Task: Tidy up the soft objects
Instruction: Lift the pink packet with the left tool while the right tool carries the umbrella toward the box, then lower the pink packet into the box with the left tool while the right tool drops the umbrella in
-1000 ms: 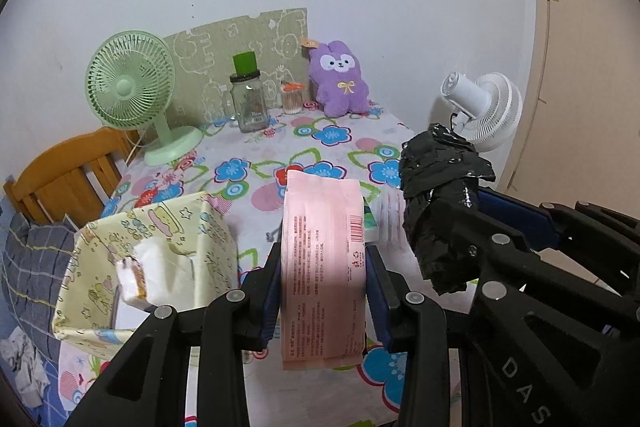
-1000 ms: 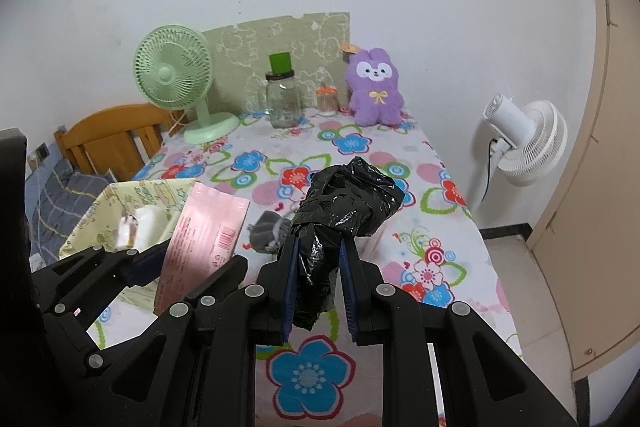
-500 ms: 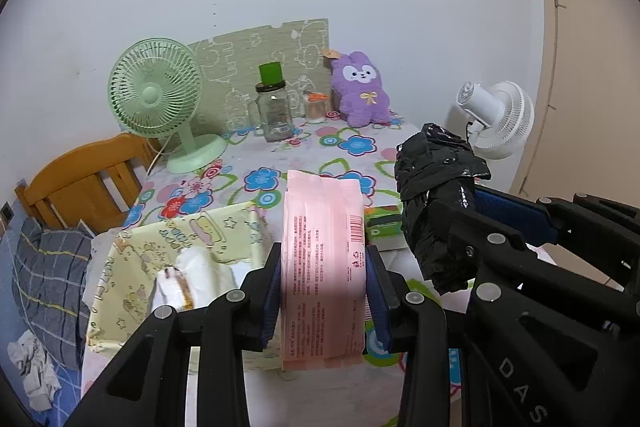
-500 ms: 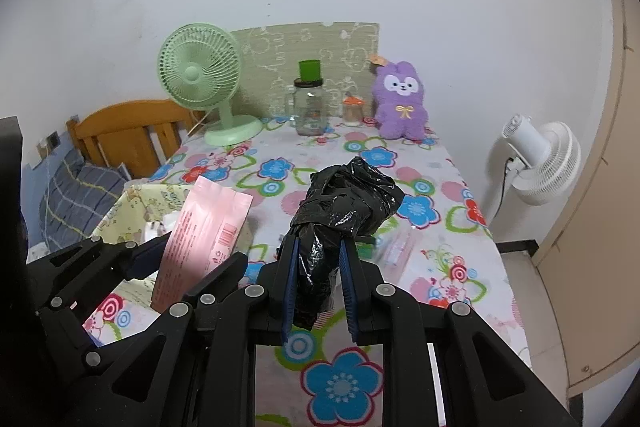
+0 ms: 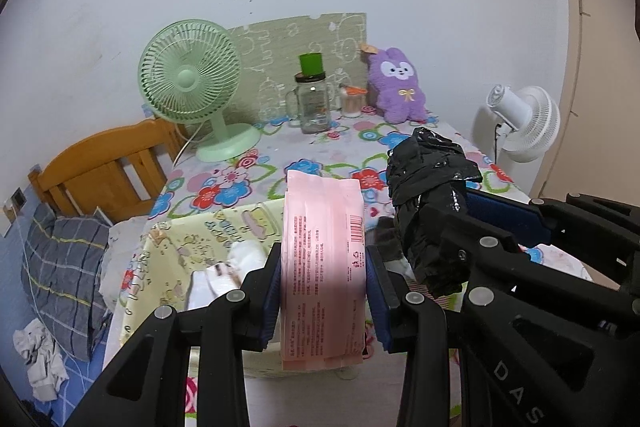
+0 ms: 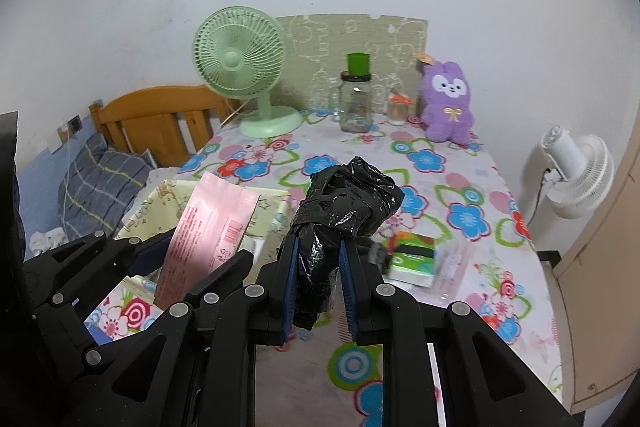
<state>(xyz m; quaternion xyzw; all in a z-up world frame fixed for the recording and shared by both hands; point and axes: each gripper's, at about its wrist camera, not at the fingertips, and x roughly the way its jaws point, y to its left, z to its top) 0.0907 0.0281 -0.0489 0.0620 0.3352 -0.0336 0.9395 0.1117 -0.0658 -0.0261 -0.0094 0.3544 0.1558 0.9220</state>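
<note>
Both my claws tilt down over the tabletop [image 6: 460,187]. My left claw [image 5: 323,291] clamps 1 pink packet [image 5: 323,267] upright, above the yellow box [image 5: 176,259] at 9 o'clock. My right claw [image 6: 318,279] is pinched on 1 black plastic bag [image 6: 344,203]. Only the right view shows 1 green tissue pack [image 6: 412,259] at 3 o'clock. Fans: 2.
</note>
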